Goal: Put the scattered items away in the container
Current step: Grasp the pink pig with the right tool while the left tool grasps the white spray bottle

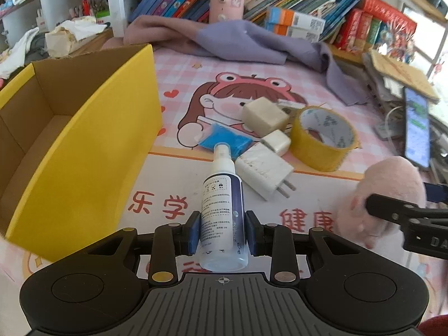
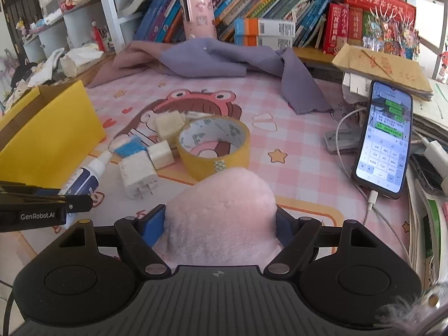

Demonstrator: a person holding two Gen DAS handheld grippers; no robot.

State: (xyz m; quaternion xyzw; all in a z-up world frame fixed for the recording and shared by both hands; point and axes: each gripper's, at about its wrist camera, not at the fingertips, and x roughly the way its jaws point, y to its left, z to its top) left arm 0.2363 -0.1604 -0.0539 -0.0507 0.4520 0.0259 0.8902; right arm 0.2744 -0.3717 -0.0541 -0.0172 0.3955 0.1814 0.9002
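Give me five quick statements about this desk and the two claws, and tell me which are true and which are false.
1. The left claw is shut on the spray bottle. True.
2. The yellow box already holds the tape roll. False: the tape roll lies on the desk mat, and no items show in the visible part of the box.
3. The right claw has a pink plush toy between its fingers. True.
4. The phone has a dark screen. False: its screen is lit, showing a chat.
5. A white charger plug lies beside the spray bottle. True.
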